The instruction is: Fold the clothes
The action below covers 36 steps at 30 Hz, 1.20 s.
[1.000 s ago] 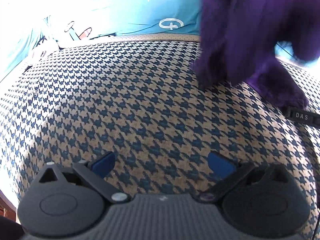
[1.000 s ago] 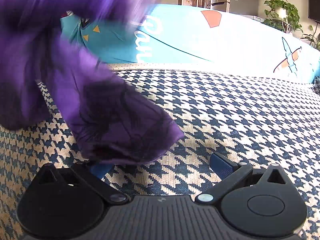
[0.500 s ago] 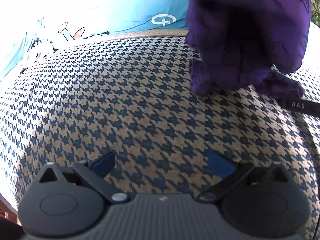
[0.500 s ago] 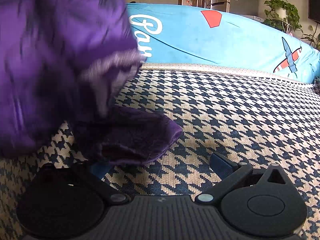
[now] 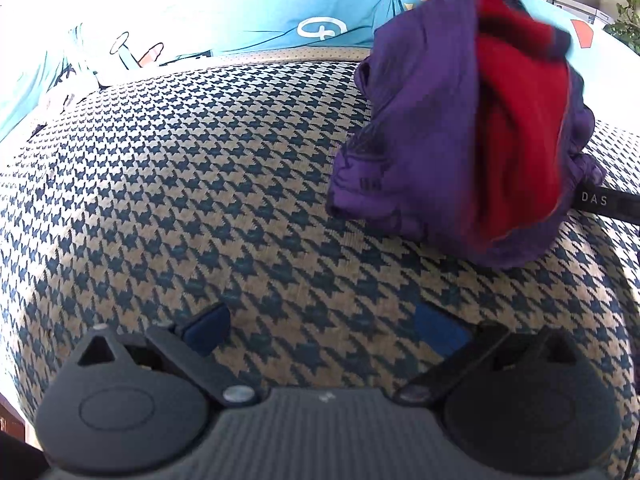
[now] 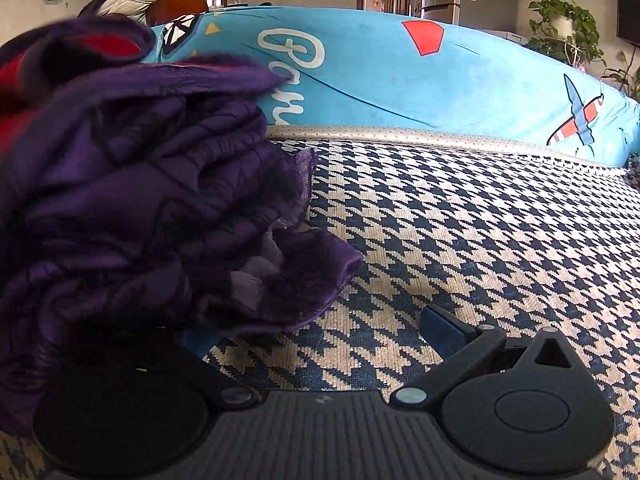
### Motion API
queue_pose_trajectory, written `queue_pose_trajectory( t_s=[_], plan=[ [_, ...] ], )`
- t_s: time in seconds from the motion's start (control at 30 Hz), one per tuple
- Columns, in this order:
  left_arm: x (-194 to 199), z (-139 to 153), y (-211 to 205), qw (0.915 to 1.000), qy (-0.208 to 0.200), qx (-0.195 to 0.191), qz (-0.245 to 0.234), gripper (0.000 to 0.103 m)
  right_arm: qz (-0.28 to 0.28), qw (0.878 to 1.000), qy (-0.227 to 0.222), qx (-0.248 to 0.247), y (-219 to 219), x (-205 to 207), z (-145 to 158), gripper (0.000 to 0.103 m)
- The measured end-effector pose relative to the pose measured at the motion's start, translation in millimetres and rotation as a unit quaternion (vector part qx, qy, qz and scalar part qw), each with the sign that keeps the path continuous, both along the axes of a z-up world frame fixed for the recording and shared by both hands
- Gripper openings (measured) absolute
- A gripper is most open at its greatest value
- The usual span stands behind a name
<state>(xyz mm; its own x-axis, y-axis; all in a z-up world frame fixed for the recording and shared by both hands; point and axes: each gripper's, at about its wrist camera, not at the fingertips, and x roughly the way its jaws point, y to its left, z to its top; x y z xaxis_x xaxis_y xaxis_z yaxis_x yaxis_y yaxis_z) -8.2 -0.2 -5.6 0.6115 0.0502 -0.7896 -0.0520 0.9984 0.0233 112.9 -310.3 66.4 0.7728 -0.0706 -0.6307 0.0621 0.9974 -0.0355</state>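
A purple garment (image 5: 420, 140) with red lining is bunched on the houndstooth cover (image 5: 200, 184); a blue cartoon-print cushion (image 6: 440, 76) is seen behind. Left gripper (image 5: 324, 326) and right gripper (image 6: 316, 330) are both held wide open, nothing gripped.

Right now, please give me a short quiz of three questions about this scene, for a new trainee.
1. True or false: the left gripper holds the purple garment.
2. The lining showing inside the garment is: A) red B) yellow C) white.
3. Fill in: the garment rests on the ____-patterned cover, in front of the blue cushion.

Key:
1. False. Its jaws are open and empty, apart from the garment.
2. A.
3. Houndstooth. The right gripper is open too; cloth drapes over its left finger.
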Motion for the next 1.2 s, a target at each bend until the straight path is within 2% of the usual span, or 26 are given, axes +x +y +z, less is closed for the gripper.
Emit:
queue_pose_trajectory(
  t_s=[0.53, 0.87, 1.2],
  plan=[
    [-2.3, -20.7, -2.3, 0.9998, -0.017, 0.005, -0.001, 0.103, -0.001, 1.0, -0.002, 0.0, 0.0, 1.1, -0.9, 0.103],
    [14.6, -36.0, -9.2, 0.9996, -0.027, 0.013, 0.001, 0.103, -0.006, 1.0, -0.006, -0.002, 1.6, 0.8, -1.9, 0.103],
    [0.8, -36.0, -10.4, 0.9992, -0.035, 0.018, -0.002, 0.103, -0.007, 1.0, -0.006, -0.003, 3.7, 1.0, -4.0, 0.103]
  ],
)
